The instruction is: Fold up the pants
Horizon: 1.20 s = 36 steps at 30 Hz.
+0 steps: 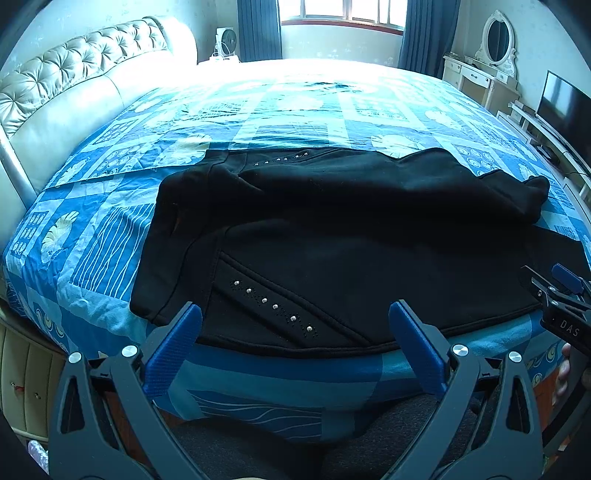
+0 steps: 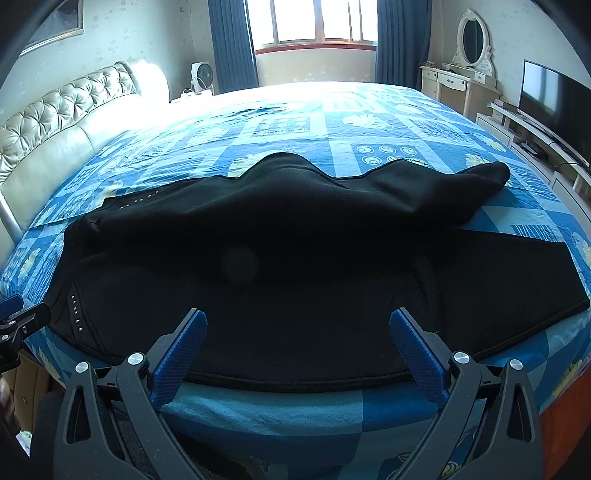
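Note:
Black pants (image 1: 332,236) (image 2: 280,266) lie across the near side of the bed, waistband to the left, legs running right. Small silver studs (image 1: 275,306) mark the pocket seams. The far leg is rumpled and ends in a bunched cuff (image 2: 491,177). My left gripper (image 1: 295,314) is open, hovering over the near edge by the studded pocket with nothing held. My right gripper (image 2: 298,321) is also open, above the near leg's edge, empty. The right gripper's tip (image 1: 554,291) shows at the right border of the left wrist view, and the left gripper's tip (image 2: 18,317) shows at the left border of the right wrist view.
The bed wears a blue patterned cover (image 1: 280,122) (image 2: 369,122). A tufted cream headboard (image 1: 74,74) stands on the left. A white dressing table with mirror (image 2: 469,55) and a television (image 2: 554,92) on a low cabinet line the right wall. A window with blue curtains (image 2: 317,22) is behind.

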### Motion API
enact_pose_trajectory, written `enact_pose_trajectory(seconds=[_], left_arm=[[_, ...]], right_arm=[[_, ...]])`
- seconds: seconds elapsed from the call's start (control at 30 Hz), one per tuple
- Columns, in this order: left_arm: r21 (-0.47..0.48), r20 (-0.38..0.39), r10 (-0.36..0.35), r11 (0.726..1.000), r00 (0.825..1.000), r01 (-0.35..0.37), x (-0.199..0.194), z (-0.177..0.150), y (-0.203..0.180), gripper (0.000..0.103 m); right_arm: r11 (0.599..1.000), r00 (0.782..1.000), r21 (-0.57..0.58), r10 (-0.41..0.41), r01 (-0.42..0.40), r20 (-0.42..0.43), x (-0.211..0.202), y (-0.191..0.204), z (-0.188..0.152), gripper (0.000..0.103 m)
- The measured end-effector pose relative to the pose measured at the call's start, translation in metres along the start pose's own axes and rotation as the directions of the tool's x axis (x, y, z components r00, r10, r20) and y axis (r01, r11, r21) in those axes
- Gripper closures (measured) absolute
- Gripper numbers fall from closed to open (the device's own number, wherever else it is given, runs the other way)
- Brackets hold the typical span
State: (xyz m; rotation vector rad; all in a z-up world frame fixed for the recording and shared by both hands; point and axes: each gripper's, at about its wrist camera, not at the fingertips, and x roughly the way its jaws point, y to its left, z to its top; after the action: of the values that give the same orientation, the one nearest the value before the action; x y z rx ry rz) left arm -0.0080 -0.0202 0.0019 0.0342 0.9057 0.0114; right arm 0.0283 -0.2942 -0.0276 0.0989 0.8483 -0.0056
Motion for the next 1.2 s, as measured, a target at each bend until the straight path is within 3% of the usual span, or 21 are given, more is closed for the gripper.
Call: enact_pose_trajectory(seconds=[1.2], left_arm=[[0.002,-0.008,0.010,1.000,1.000,-0.010,0.0047,-0.0034,0.0015,0.002]], right_arm=[[1.000,1.000,-0.013,0.003,-0.003,-0.010,0.0029,0.0044,-0.0044,0.004]])
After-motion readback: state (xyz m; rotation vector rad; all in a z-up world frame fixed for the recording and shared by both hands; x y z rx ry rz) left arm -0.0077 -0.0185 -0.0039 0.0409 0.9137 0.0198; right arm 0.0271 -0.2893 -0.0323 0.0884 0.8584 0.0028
